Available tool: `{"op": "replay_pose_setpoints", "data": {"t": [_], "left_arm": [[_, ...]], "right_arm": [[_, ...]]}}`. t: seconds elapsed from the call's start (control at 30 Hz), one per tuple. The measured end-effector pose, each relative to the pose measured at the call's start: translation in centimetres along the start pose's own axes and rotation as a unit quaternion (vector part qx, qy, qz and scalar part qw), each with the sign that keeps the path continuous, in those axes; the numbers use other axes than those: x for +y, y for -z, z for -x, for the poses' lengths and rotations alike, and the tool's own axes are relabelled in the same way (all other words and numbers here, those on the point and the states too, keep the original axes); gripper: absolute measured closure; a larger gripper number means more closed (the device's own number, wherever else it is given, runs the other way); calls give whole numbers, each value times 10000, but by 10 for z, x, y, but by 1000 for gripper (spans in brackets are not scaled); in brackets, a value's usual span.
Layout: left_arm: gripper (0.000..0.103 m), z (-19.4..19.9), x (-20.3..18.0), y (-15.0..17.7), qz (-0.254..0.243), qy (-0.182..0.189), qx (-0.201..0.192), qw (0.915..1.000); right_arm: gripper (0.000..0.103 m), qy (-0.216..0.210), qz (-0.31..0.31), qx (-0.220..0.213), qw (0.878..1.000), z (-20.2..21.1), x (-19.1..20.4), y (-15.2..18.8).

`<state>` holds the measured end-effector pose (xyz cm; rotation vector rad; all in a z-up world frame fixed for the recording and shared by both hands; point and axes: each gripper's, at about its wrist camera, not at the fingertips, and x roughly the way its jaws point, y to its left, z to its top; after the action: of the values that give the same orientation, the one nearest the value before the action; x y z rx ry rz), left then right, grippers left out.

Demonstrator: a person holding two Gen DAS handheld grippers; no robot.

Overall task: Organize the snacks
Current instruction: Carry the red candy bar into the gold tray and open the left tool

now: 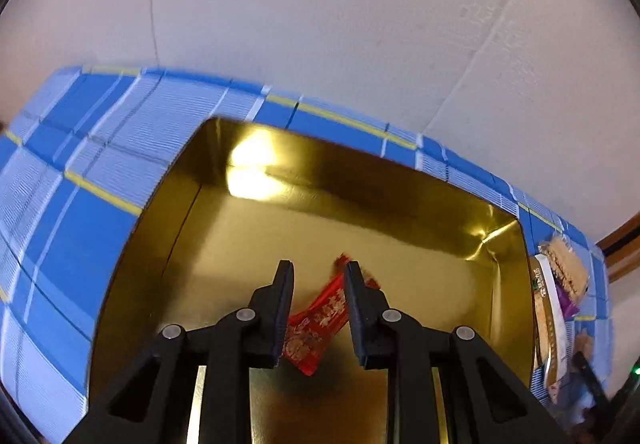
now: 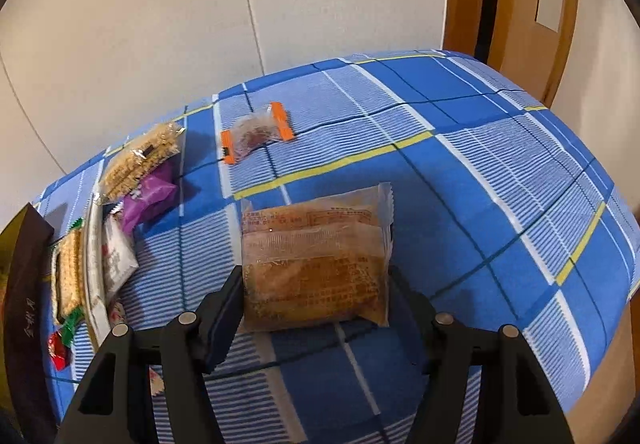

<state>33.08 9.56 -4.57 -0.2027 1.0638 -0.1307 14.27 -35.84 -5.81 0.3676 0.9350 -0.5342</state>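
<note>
Left gripper (image 1: 318, 272) jaws apart over gold box (image 1: 500, 228), red snack packet (image 1: 316, 328) apparently dropped inside | right gripper (image 2: 316, 280) clamped on brown pastry pack (image 2: 316, 264) above checked cloth (image 2: 500, 171) | several snacks remain outside, including orange-ended packet (image 2: 258, 132).

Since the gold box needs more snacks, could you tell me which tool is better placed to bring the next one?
Right: the right tool brackets the brown pastry pack; the left tool is open above the gold box.
</note>
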Motion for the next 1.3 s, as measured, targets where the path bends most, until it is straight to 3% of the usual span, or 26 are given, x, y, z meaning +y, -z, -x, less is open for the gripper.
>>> {"op": "replay_pose_setpoints", "data": {"t": [0.1, 0.23, 0.4, 0.57, 0.73, 0.9, 0.97, 1.03, 1.17, 1.3], "left_arm": [[78, -1, 4, 0, -83, 18, 130, 9999], [74, 3, -8, 4, -640, -248, 78, 9976], [74, -4, -13, 12, -886, -48, 421, 9952], [74, -16, -26, 17, -1293, -701, 354, 9885], [75, -18, -18, 5, -893, -1221, 100, 9884], [74, -9, -3, -3, -357, -1066, -75, 9936], [60, -3, -3, 0, -357, -1000, -118, 9943], [29, 6, -3, 7, -346, -1149, -187, 9926], [27, 21, -11, 19, -492, -1248, -415, 9901], [19, 31, -6, 32, -338, -1175, -418, 9916]], "right_arm": [[36, -22, -58, -6, 10000, 0, 2, 0], [36, -75, -150, 6, 9999, 0, 5, -1], [36, -145, -212, -13, 9997, 0, 6, -1], [36, -174, -271, -167, 9993, 8, 4, -2], [36, -279, -161, -516, 9981, 23, 12, -3], [36, -652, 173, -804, 9945, 35, 36, -2], [36, -791, 304, -863, 9927, 38, 46, -1], [36, -926, 433, -924, 9905, 41, 57, 0], [36, -1200, 620, -908, 9867, 47, 76, 2], [36, -1457, 913, -803, 9818, 55, 104, 8]]}}
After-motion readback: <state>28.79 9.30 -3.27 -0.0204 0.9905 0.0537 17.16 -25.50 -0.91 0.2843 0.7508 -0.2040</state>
